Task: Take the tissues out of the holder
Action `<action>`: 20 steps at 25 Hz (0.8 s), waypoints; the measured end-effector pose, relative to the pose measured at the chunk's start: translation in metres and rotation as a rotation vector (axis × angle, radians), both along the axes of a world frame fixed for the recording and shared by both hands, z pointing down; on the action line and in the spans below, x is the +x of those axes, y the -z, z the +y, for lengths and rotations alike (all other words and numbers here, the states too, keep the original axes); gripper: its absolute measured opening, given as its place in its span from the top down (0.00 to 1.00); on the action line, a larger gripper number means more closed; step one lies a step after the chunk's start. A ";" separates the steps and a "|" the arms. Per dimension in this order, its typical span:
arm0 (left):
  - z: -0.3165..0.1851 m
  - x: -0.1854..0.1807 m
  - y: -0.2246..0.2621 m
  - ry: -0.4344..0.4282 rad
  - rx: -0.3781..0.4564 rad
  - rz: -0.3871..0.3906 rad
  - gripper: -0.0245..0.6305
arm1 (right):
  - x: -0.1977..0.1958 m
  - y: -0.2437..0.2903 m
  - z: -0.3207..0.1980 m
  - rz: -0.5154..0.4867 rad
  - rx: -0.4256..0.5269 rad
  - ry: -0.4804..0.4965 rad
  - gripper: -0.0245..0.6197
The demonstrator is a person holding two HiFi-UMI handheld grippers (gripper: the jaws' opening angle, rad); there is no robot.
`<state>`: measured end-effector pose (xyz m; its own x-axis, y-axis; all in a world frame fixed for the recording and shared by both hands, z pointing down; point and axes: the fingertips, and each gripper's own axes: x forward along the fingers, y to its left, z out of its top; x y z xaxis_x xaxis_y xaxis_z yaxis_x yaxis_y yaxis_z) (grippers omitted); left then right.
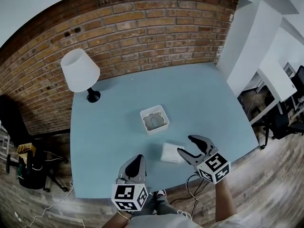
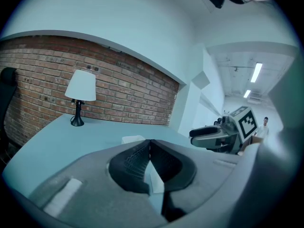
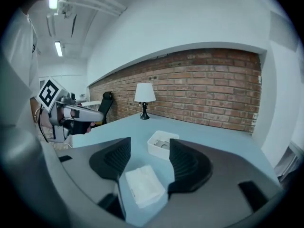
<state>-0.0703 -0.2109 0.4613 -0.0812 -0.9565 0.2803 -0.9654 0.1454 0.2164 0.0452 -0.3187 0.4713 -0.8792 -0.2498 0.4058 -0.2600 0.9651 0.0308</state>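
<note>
Holder empty, tissues lying out on the table.
The white square holder (image 1: 159, 128) sat on the blue table (image 1: 109, 127) with only its grey bottom showing inside. The folded tissues (image 1: 170, 152) lay flat near the holder, just below the right gripper (image 1: 185, 144). Its 2 jaws stood apart, off the stack, held above the table and tilted down. The left gripper (image 1: 137, 157) hung by the table's near edge, jaws together.

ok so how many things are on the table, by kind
lamp: 1
holder: 1
tissue pile: 1
total: 3
</note>
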 end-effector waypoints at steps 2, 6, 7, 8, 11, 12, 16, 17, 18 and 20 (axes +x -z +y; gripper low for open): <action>-0.001 0.000 0.006 0.000 0.012 -0.008 0.95 | 0.006 0.011 0.004 -0.009 0.015 -0.050 0.56; -0.003 0.002 0.015 -0.001 0.032 -0.015 0.95 | 0.022 0.025 0.005 -0.008 0.049 -0.192 0.63; -0.003 0.003 0.017 -0.002 0.036 -0.015 0.95 | 0.025 0.029 0.005 -0.010 0.057 -0.229 0.65; -0.004 0.004 0.019 -0.004 0.040 -0.016 0.95 | 0.028 0.031 0.006 -0.015 0.062 -0.268 0.69; -0.007 0.010 0.022 -0.020 0.045 -0.018 0.95 | 0.038 0.032 0.006 -0.035 0.049 -0.398 0.79; -0.008 0.012 0.022 -0.028 0.045 -0.019 0.95 | 0.041 0.029 0.007 -0.041 0.035 -0.439 0.81; -0.011 0.020 0.022 -0.054 0.041 -0.018 0.95 | 0.046 0.017 0.016 -0.054 -0.012 -0.533 0.93; -0.011 0.021 0.021 -0.060 0.038 -0.016 0.95 | 0.046 0.014 0.019 -0.054 -0.014 -0.548 0.95; -0.011 0.023 0.020 -0.065 0.035 -0.013 0.95 | 0.045 0.011 0.022 -0.055 -0.016 -0.561 0.95; -0.012 0.027 0.017 -0.076 0.029 -0.010 0.95 | 0.046 0.005 0.027 -0.061 -0.028 -0.583 0.95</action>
